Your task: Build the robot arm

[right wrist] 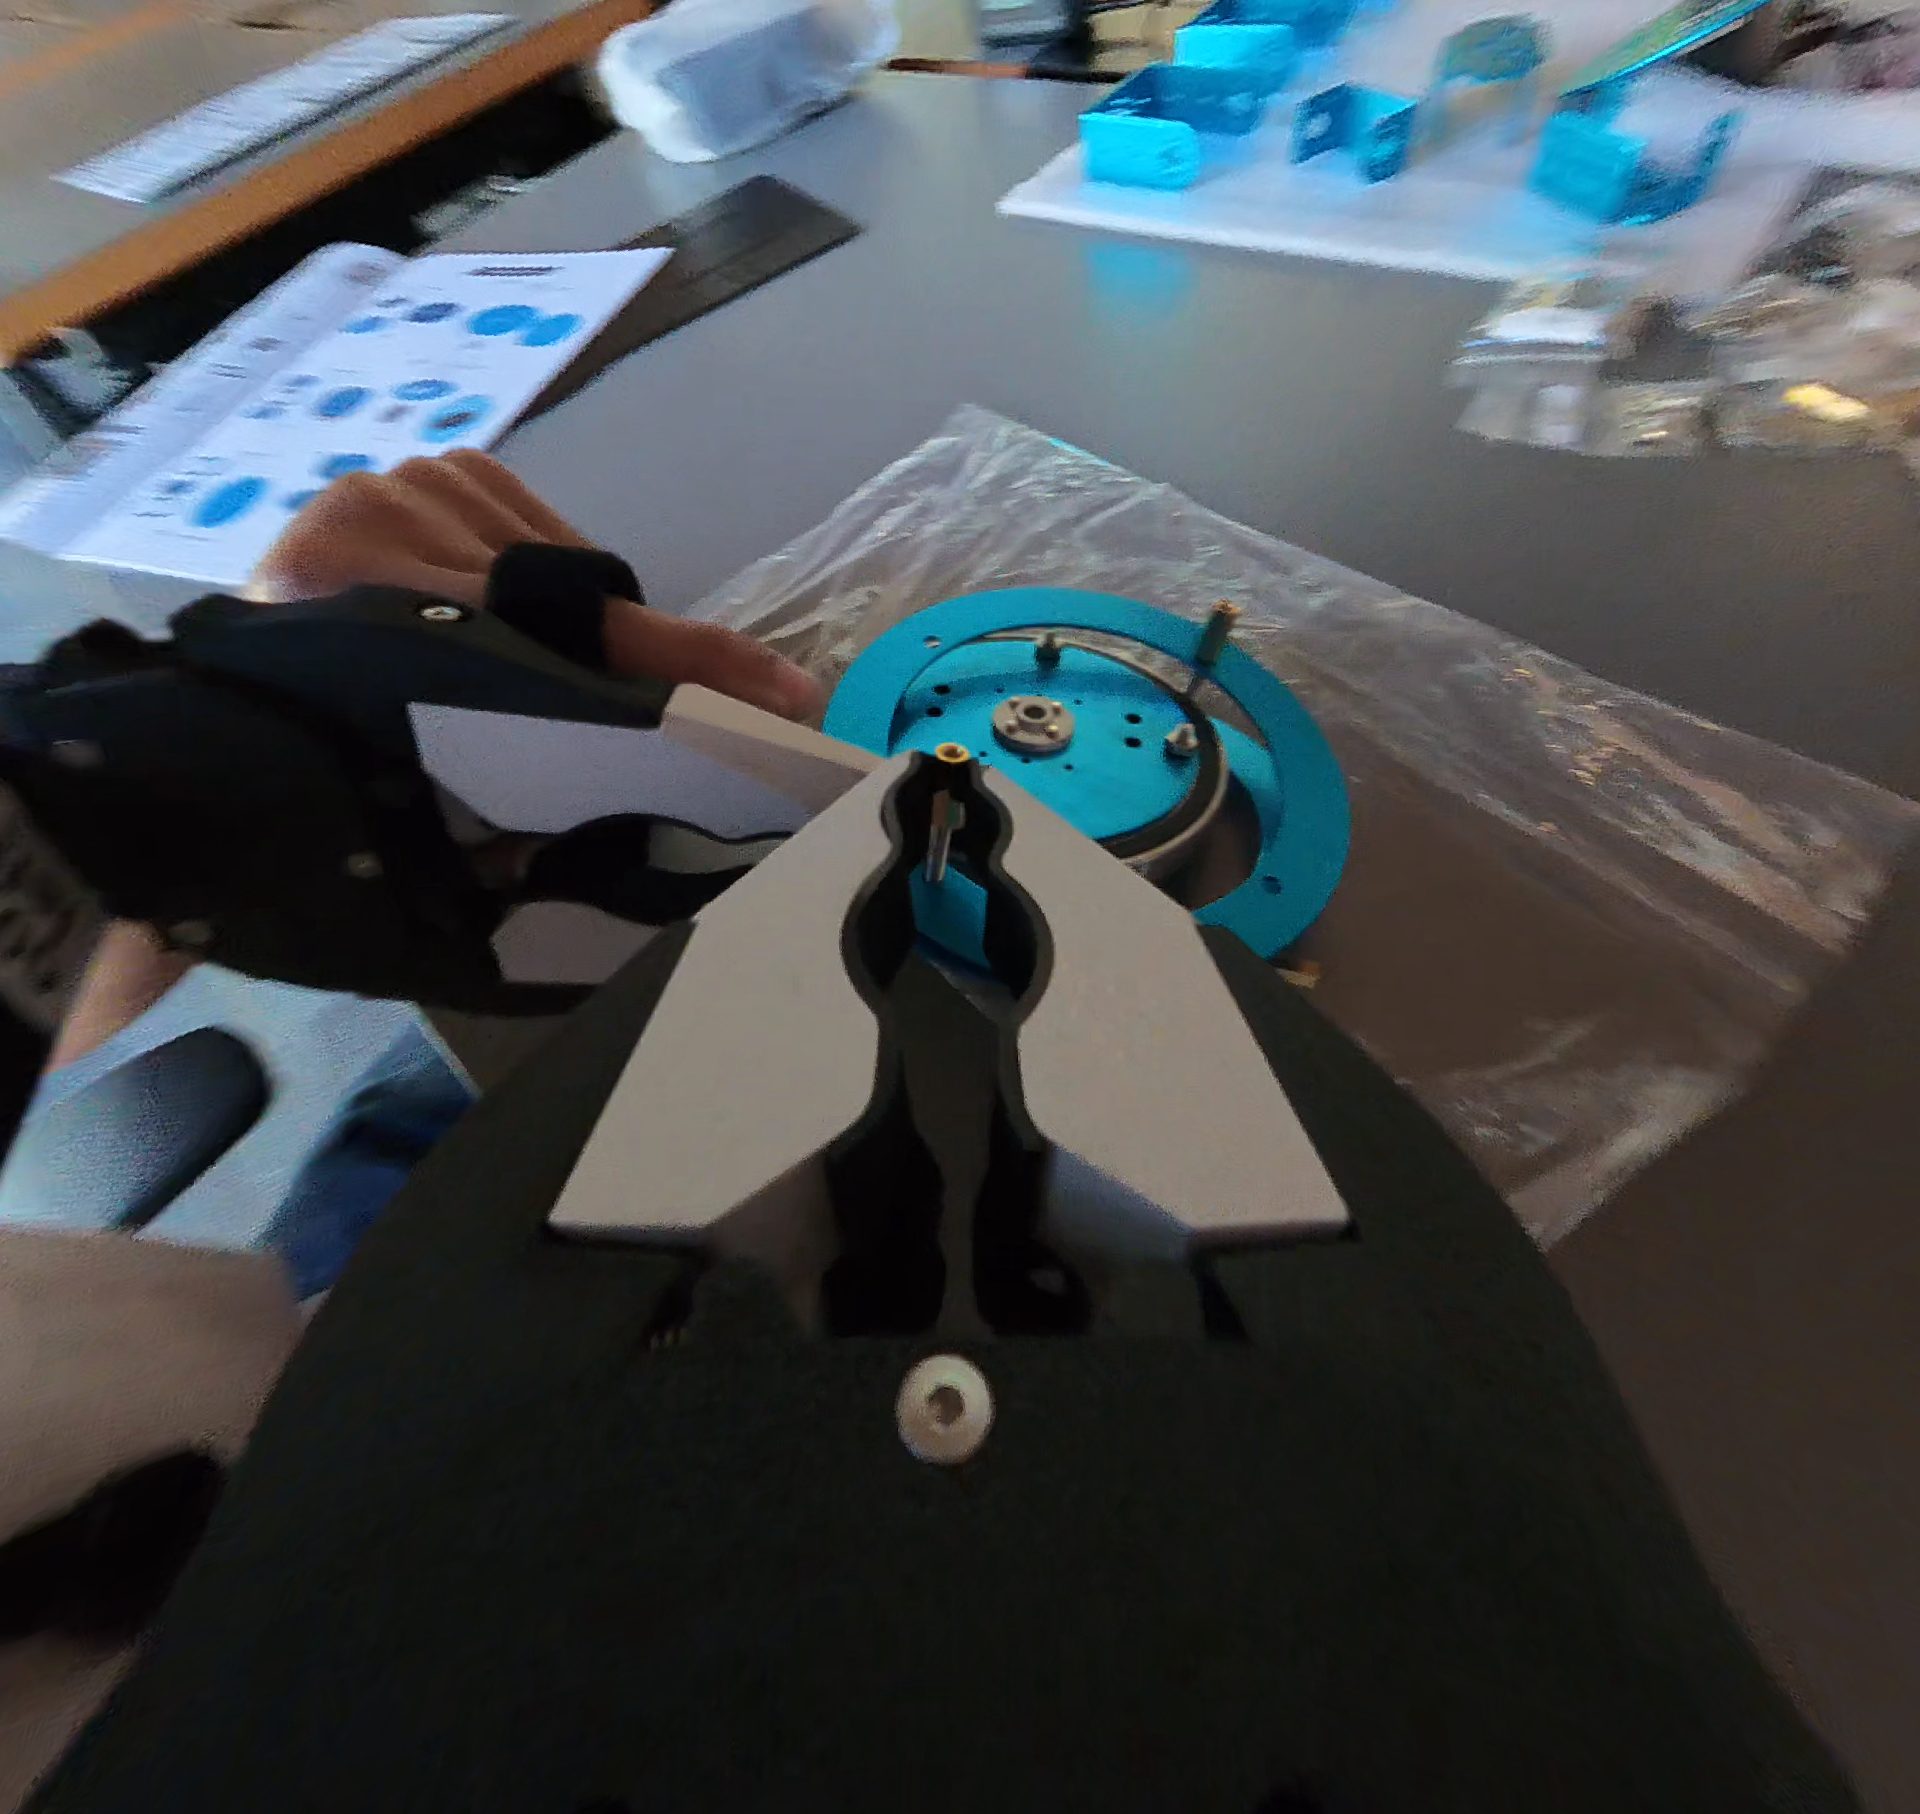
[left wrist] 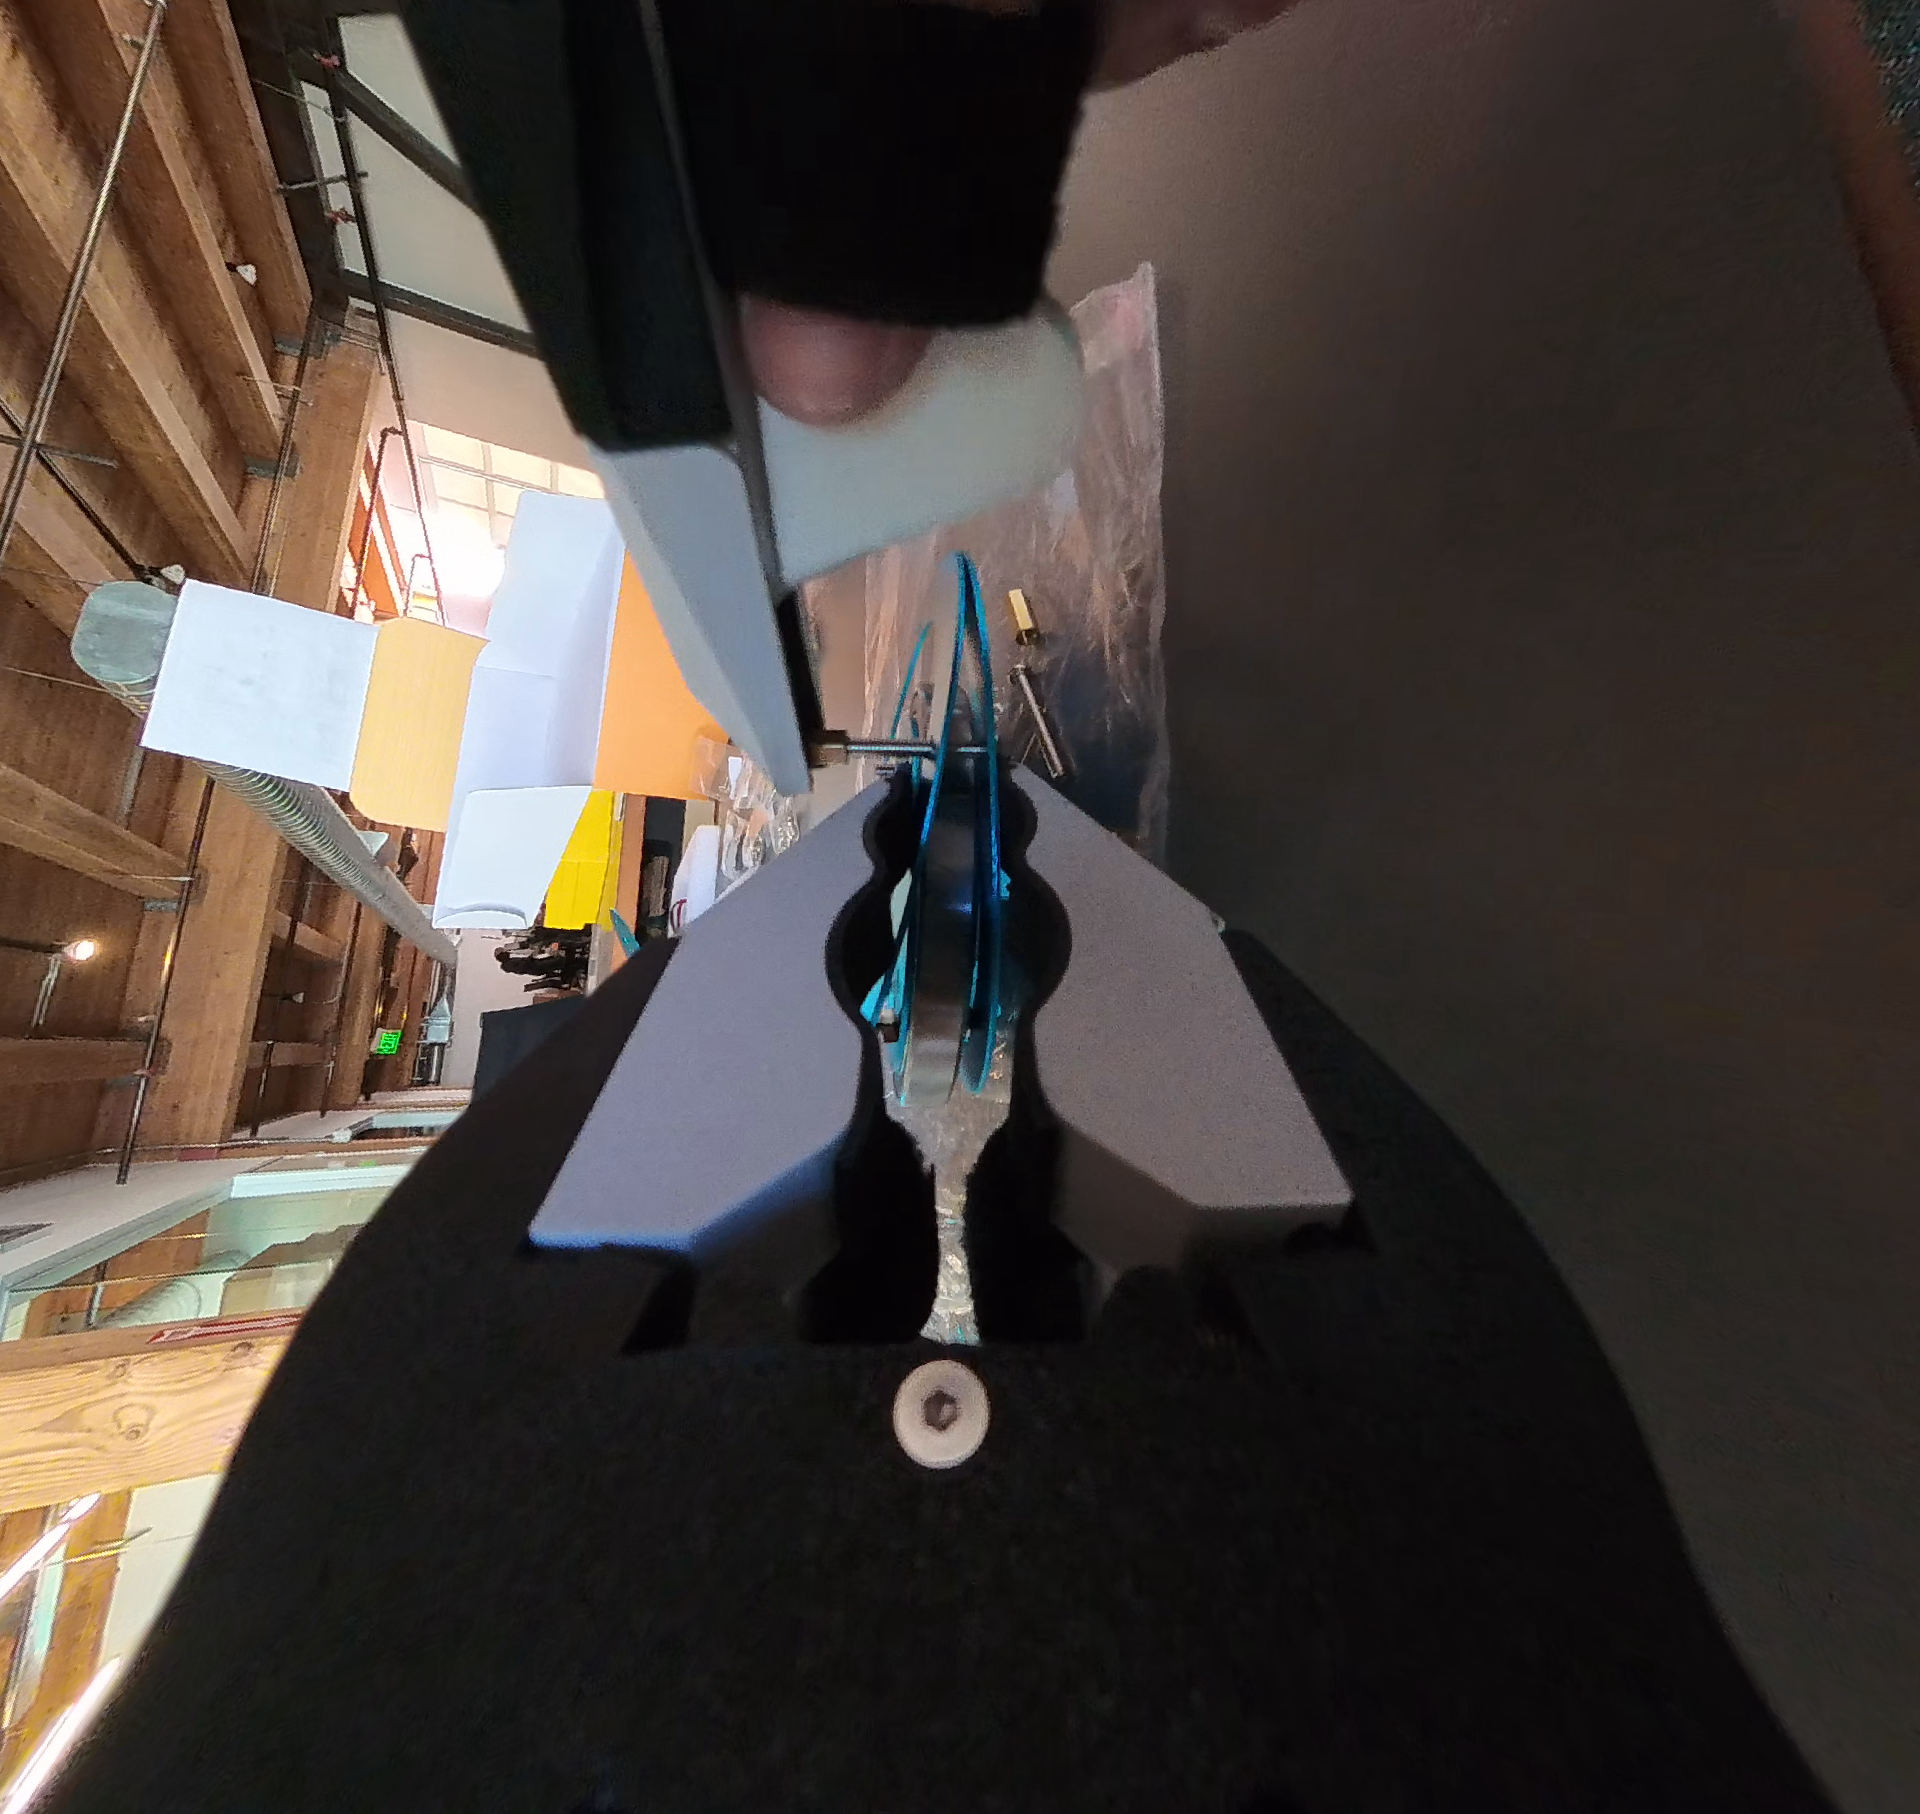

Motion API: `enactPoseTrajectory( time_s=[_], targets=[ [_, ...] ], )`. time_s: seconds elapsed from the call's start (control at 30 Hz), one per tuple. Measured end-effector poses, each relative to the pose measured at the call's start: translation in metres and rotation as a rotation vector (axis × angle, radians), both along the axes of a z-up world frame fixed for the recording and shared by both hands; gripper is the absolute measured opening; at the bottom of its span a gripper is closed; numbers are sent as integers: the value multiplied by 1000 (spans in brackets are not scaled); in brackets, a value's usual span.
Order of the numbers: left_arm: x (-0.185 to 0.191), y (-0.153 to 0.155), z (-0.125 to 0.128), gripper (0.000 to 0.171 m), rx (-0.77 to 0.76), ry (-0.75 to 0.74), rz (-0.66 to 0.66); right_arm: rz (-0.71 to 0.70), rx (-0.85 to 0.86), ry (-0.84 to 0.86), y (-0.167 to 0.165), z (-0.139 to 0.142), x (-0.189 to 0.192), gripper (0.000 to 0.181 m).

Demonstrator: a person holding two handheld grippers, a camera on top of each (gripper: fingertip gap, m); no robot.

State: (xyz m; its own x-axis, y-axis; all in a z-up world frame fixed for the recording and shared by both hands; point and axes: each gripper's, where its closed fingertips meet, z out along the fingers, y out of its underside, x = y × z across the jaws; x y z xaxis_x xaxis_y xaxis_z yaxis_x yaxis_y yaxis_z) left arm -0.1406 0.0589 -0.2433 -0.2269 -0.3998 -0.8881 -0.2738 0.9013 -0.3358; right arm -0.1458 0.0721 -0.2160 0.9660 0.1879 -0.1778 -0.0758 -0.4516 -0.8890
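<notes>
A blue round plate assembly (right wrist: pixel 1101 788) with a metal bearing ring lies on a clear plastic bag (right wrist: pixel 1455 725). Small posts (right wrist: pixel 1216 634) stand up from it. My left gripper (left wrist: pixel 951 796) is shut on the assembly's edge, which it sees edge-on as thin blue rings (left wrist: pixel 961 684). It also shows in the right wrist view (right wrist: pixel 831 738), reaching in from the left. My right gripper (right wrist: pixel 948 769) is shut on a small brass standoff with a screw (right wrist: pixel 948 756), held at the assembly's near rim. In the left wrist view the right gripper (left wrist: pixel 805 748) brings that standoff (left wrist: pixel 833 752) against the rings.
On the grey table (right wrist: pixel 1039 362) lie an instruction sheet (right wrist: pixel 364 382), a black flat piece (right wrist: pixel 748 226), a white bag (right wrist: pixel 748 39), blue folded parts on a white board (right wrist: pixel 1299 102) and bags of hardware (right wrist: pixel 1662 362). A loose standoff (left wrist: pixel 1023 616) and screw (left wrist: pixel 1039 715) lie on the bag. Only a small space, under 4 cm, lies between the two pairs of fingers.
</notes>
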Motion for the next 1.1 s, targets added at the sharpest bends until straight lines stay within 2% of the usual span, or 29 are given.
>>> enactPoseTrajectory(
  time_s=[0.1,0.2,0.27,0.3,0.37,0.5,0.57,0.63,0.73,0.77,0.87,0.97,1.1],
  targets=[
    [-1,-2,0,15,3,0,-6,-100,32,-95,-1,0,0,5],
    [-1,-3,0,15,2,-2,-13,-57,21,-17,-3,1,0,5],
    [0,-3,0,15,3,-4,-14,42,22,-1,-6,3,1,14],
    [0,-3,0,15,0,-5,-13,144,38,21,-8,5,-3,24],
    [-1,-2,1,15,-9,-7,-11,336,17,83,-17,5,-5,31],
    [-1,-2,1,15,-3,-9,-16,581,62,174,-19,11,5,27],
    [-1,-2,1,15,-2,-9,-20,701,30,216,-18,8,2,23],
    [-1,-2,1,15,-9,-11,-21,791,41,257,-14,11,-4,18],
    [-1,-1,2,15,-18,-12,-19,840,16,291,-8,10,-11,13],
    [-1,-1,2,15,-20,-11,-19,826,8,273,-5,7,-11,5],
    [0,-1,2,15,-23,-11,-14,736,6,250,-2,7,-10,5],
    [0,-1,1,15,-16,-8,-11,515,12,197,1,5,-9,5],
    [1,-2,0,15,-6,-1,-11,143,42,18,0,2,-2,5]
  ],
)
